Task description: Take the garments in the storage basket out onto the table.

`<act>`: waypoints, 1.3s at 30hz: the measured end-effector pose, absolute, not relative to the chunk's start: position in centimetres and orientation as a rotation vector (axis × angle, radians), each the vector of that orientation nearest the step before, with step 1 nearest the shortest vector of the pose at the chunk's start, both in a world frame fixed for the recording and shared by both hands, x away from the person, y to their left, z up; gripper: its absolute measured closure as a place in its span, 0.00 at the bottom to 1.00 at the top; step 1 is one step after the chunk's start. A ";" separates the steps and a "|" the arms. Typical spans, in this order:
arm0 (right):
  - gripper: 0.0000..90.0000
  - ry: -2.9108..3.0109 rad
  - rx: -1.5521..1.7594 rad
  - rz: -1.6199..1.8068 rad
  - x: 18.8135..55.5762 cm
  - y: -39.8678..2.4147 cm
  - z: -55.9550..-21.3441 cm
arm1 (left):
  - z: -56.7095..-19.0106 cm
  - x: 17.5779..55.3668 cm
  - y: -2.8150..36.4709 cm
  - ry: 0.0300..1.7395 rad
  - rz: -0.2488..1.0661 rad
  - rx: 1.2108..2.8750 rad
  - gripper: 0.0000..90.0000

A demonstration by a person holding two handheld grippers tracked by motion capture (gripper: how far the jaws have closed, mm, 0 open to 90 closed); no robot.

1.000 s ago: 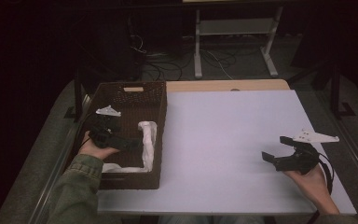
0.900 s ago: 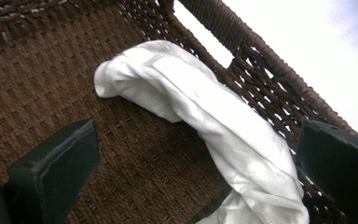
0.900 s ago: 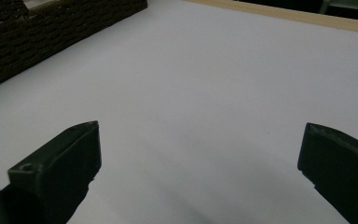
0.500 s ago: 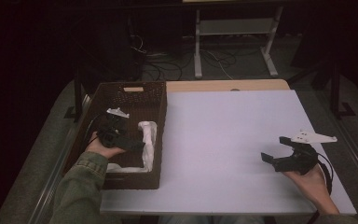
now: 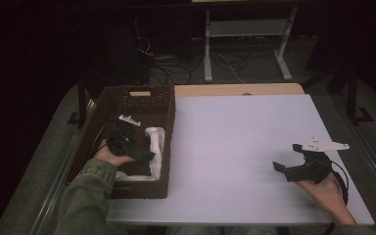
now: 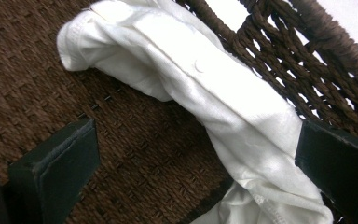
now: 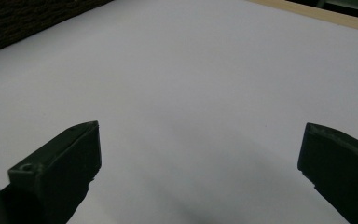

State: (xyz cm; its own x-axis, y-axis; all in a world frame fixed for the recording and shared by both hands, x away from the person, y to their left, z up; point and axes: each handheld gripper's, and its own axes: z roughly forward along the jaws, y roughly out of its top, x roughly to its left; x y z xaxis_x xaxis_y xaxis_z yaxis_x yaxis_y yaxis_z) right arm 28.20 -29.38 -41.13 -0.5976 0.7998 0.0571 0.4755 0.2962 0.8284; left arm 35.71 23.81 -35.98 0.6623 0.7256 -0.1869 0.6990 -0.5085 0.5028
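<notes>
A white cloth (image 6: 214, 98), rumpled and folded on itself, lies on the woven floor of the brown wicker basket (image 5: 164, 105), bunched along the basket wall that faces the white table top. In the left gripper view it runs from the far part of the basket floor down toward the jaw seen at the right of that view: its lower folds pass just in front of that jaw's inner face, though whether they touch it cannot be told. The jaw seen at the left stands well apart from the cloth, over bare weave.

The left gripper (image 5: 144, 154) hangs inside the basket with its jaws spread wide, nothing pinched between them.

Outward from the basket, across the white table top (image 5: 240, 142), the right gripper (image 5: 286, 168) rests in the person's hand near the corner farthest from the basket on the person's side. Its jaws are also wide apart, with bare table surface between them.
</notes>
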 end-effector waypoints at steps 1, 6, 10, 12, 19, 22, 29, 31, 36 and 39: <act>0.00 2.201 1.143 1.202 28.2 -29.3 -41.2 | -36.1 35.8 23.7 1.098 0.059 2.332 0.00; 0.00 2.228 1.116 1.157 28.2 -28.9 -41.3 | -36.7 36.0 23.5 1.089 -0.003 2.329 0.00; 0.00 2.229 1.115 1.150 28.2 -28.9 -41.3 | -37.1 36.1 23.3 1.082 -0.052 2.333 0.00; 0.00 2.228 1.116 1.150 28.2 -28.9 -41.3 | -37.5 36.2 23.1 1.076 -0.075 2.341 0.00; 0.00 2.245 1.097 1.130 28.2 -28.7 -41.4 | -39.0 36.4 22.4 1.073 -0.168 2.362 0.00; 0.00 2.244 1.097 1.132 28.1 -28.7 -41.4 | -39.7 36.5 22.1 1.074 -0.217 2.393 0.00; 0.00 2.245 1.096 1.132 28.2 -28.7 -41.4 | -40.4 36.7 22.1 1.113 -0.269 2.401 0.03; 0.00 2.246 1.096 1.131 28.2 -28.7 -41.4 | -40.4 36.8 22.0 1.126 -0.283 2.409 0.08; 0.00 2.248 1.094 1.132 28.2 -28.7 -41.4 | -40.6 37.0 22.0 1.147 -0.340 2.391 0.23; 0.00 2.248 1.095 1.128 28.2 -28.6 -41.4 | -40.6 37.0 22.0 1.143 -0.349 2.380 0.34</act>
